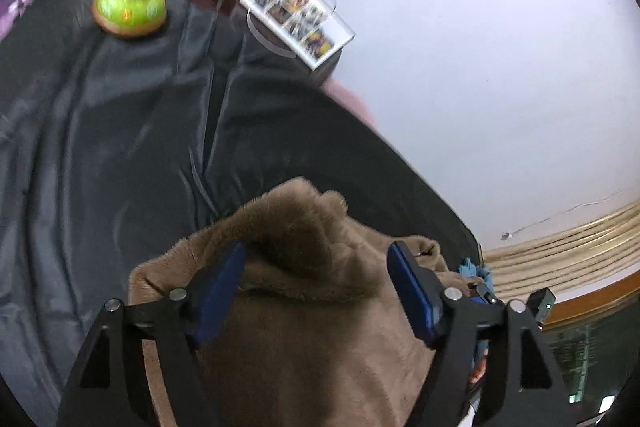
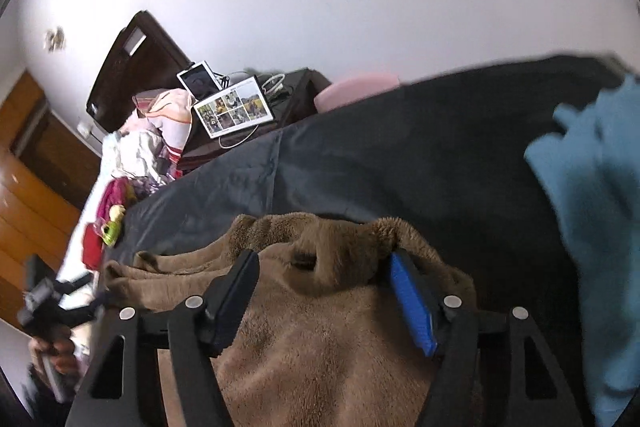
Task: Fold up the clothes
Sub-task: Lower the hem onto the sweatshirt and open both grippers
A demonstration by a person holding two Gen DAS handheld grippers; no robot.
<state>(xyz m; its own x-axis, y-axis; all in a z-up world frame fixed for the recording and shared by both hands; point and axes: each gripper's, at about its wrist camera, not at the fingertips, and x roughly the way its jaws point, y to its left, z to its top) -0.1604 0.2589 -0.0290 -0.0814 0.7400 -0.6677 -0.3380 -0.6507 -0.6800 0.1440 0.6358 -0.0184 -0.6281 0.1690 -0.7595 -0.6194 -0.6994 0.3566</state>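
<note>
A dark sheet [image 1: 120, 131] is covering the bed, and a brown fleece [image 1: 312, 307] is lying bunched on it. The left gripper [image 1: 320, 267] and right gripper [image 2: 324, 271] are both straddling fleece folds, jaws spread, not pinching.

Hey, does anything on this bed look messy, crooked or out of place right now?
Yes. The brown fleece garment isn't flat: its far edge is bunched into humps, between the open pads of both claws. A blue cloth lies crumpled at the right, and a heap of unfolded clothes sits at the bed's far end beside a green toy.
</note>
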